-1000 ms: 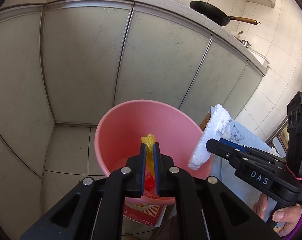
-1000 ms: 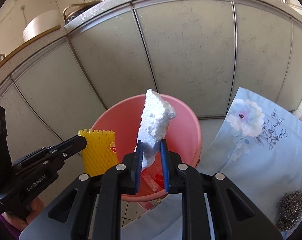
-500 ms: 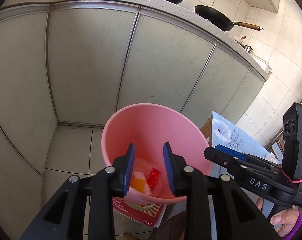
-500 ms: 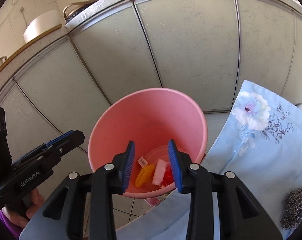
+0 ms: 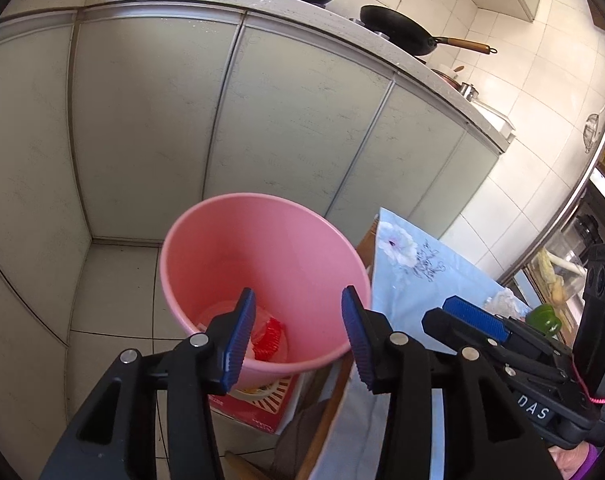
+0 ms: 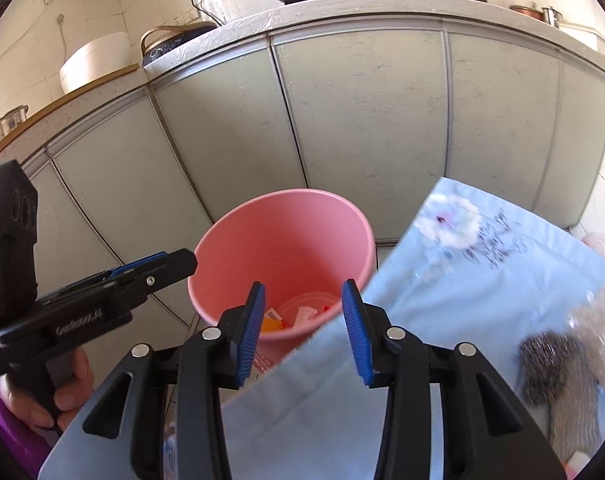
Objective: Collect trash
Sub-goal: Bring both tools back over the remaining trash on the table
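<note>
Both claws apart, empty: left gripper (image 5: 298, 334), right gripper (image 6: 302, 330). Pink bin (image 6: 238, 240) mid-frame, scraps inside. Steel scourer (image 6: 550, 364) lower right on blue cloth (image 6: 482, 280), likely remaining.

Grey-green cabinet doors (image 5: 294, 128) under a speckled counter (image 6: 382, 4), tiled floor (image 5: 114, 280).

Both claws released; foam (image 6: 305, 314) and yellow netting (image 6: 271, 324) dropped into bucket (image 6: 286, 216).
</note>
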A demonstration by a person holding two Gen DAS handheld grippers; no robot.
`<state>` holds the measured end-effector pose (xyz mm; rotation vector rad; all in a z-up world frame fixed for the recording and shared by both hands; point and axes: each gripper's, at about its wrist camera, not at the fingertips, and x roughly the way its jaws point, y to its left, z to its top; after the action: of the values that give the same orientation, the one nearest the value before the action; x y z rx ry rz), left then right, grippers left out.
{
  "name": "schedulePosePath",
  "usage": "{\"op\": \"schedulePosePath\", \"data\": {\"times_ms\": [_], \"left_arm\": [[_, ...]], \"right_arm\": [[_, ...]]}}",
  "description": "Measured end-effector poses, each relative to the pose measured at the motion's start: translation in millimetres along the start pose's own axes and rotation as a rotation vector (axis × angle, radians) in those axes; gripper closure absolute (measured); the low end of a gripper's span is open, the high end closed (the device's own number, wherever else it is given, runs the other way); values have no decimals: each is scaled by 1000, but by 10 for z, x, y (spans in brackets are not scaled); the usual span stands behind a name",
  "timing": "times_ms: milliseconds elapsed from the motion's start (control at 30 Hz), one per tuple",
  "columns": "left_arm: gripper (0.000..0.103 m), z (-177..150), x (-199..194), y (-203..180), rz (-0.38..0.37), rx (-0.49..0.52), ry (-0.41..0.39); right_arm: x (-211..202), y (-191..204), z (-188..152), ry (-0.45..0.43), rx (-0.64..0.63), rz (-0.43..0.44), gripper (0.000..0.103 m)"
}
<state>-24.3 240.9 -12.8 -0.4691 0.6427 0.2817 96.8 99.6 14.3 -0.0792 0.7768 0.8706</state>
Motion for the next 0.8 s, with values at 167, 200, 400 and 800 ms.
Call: {"op": "schedulePosePath", "data": {"times_ms": [167, 200, 400, 800], "left_arm": [[58, -102, -48, -165, -51, 7, 22], [58, -124, -56, -207, -64, 9, 25], [58, -249, -149, -528, -128, 71, 30], [58, -447, -175, -1057, -243, 177, 81]], "right_arm": [[-321, -91, -211, -10, 0, -42, 62], [-411, -123, -245, -17, 3, -55, 62], [-894, -346, -434, -73, 49, -134, 62], [-1647, -1037, -710, -159, 200, -305, 51]]}}
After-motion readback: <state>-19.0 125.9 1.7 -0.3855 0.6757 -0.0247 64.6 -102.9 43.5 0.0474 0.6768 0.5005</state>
